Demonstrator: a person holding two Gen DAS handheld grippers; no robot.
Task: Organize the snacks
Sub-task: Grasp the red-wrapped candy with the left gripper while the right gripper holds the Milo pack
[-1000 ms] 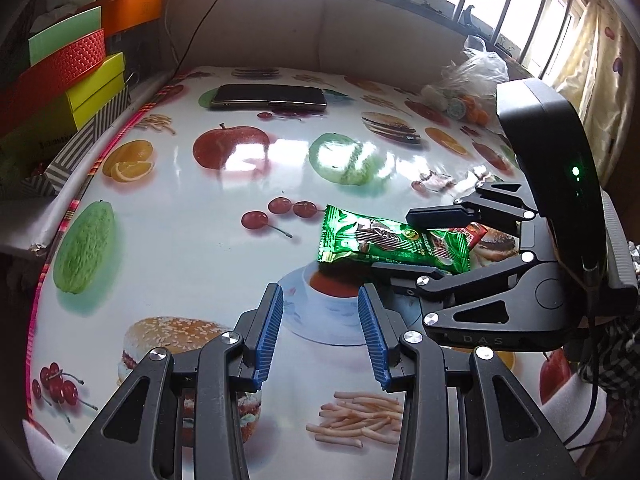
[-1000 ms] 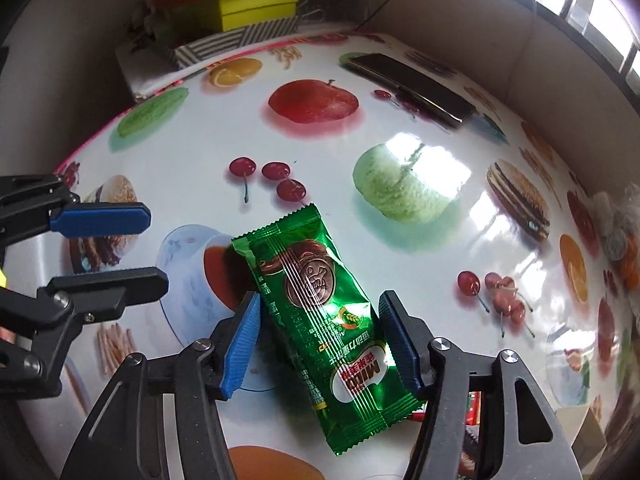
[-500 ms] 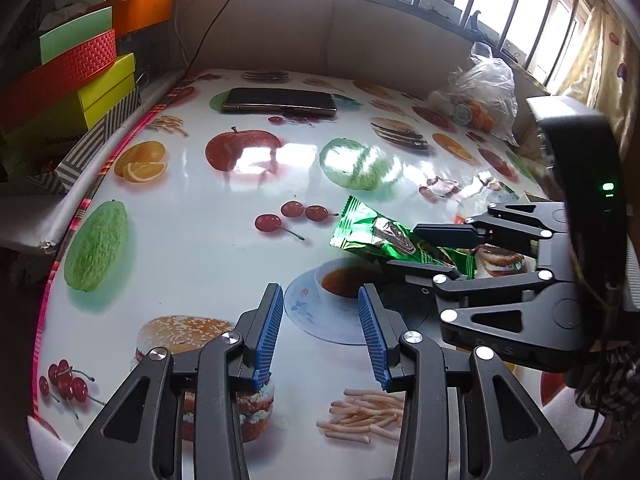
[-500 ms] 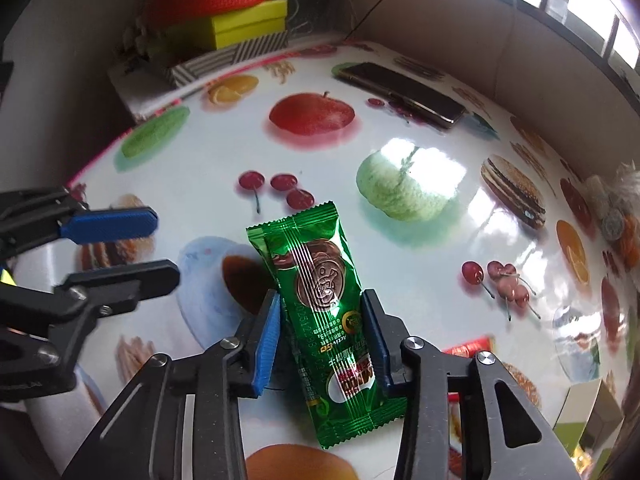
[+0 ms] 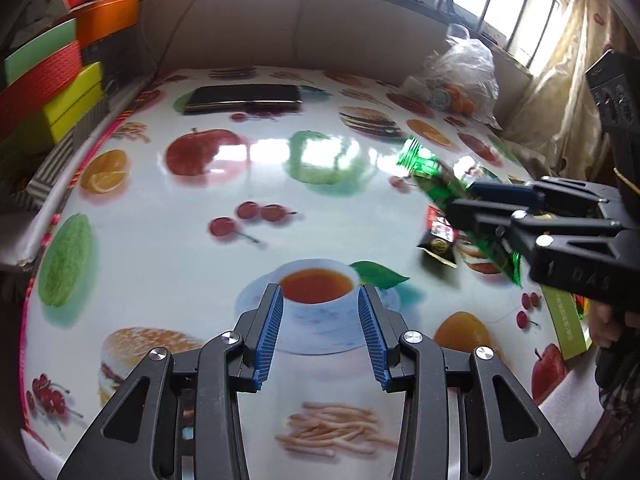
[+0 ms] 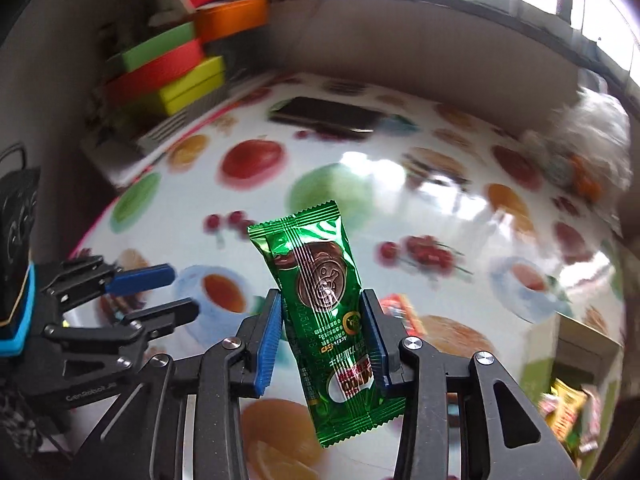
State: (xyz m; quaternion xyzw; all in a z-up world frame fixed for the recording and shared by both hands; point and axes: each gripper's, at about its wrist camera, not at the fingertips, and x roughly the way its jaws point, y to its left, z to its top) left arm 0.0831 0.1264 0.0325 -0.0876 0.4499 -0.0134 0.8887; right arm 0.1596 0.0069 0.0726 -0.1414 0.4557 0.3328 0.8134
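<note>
- Plainly, in the left wrist view the left gripper hangs empty, fingers apart, over the fruit-print table; the right gripper holds the green snack packet above it.
- Right wrist view: blue pads clamp the packet's lower half, clear of the table. It looks light, crinkly, slippery; gripping mid-body seems safest.

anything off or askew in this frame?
Nothing damaged or spilled. The right gripper holds the green snack packet off the table, tilted, pinched near its lower half. A second dark-and-red snack packet lies loose on the fruit-print tablecloth. The left gripper is open and holds nothing.
</note>
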